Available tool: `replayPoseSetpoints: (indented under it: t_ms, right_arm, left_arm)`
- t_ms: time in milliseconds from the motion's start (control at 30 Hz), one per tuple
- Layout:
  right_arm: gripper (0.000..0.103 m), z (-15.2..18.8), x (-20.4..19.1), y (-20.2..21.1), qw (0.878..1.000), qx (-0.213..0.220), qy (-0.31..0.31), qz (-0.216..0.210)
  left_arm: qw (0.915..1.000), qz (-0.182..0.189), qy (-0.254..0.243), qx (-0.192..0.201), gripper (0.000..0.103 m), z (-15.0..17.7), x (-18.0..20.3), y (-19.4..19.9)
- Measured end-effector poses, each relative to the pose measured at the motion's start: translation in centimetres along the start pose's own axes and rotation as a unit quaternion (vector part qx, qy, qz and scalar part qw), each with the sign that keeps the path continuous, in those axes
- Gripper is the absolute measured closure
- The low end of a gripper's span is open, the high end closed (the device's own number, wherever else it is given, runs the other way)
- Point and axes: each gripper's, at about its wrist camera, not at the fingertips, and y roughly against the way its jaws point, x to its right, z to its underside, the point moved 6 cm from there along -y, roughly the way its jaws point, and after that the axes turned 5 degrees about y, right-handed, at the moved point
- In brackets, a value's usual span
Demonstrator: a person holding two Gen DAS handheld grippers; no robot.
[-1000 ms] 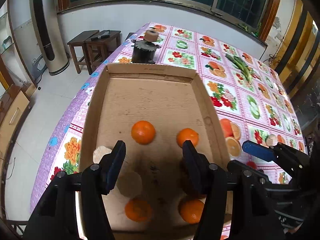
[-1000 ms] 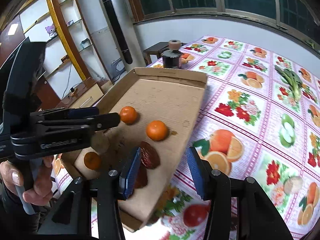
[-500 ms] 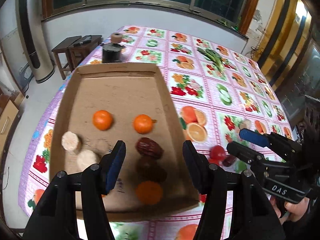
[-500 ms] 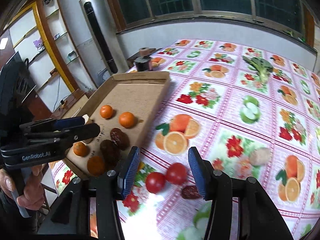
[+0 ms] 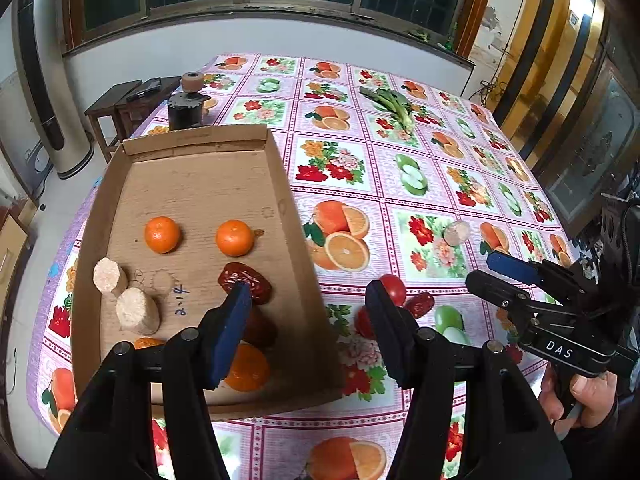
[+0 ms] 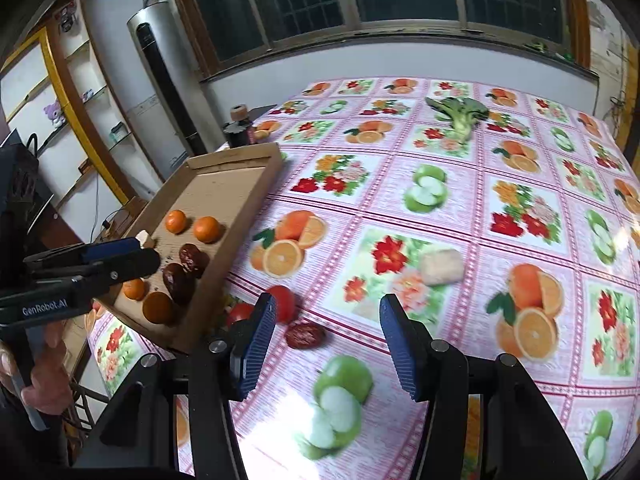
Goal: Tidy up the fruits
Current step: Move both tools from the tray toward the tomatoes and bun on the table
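Presently your right gripper (image 6: 326, 340) stands apart and empty, its jaws having just been opening, above a wrinkled dark red date (image 6: 305, 336) on the fruit-print tablecloth (image 6: 460, 208), beside two red tomatoes (image 6: 282, 302). Your left gripper (image 5: 306, 318) is likewise spread and holds nothing, over the near right wall of the shallow cardboard tray (image 5: 296, 216) holding oranges (image 5: 162, 234) and dates.

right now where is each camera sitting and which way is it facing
Left wrist view: on the left gripper, angled down over the cardboard tray edge; its own two open jaws show, plus the right gripper and its hand.
Right wrist view: on the right gripper, angled down at the tablecloth; its jaws, just opening, are empty, and the left gripper shows at left.
Shared: tray, tomatoes, loose red date, pale chunk.
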Motion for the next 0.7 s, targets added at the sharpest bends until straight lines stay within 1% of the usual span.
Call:
replayPoseSetpoints:
  t_ms: [333,700]
  right_arm:
    - [0.047,1.8,3.1,1.9,0.999,0.005,-0.026,0.019]
    - [0.047,3.1,4.5,2.7,0.999,0.007,-0.04,0.027]
  left_arm:
    - [0.9998,0.012,-0.018,-0.001,0.045,1.0,2.1,0.7]
    - [0.9975,0.04,-0.049,-0.031,0.045,4.2,5.6,-0.5]
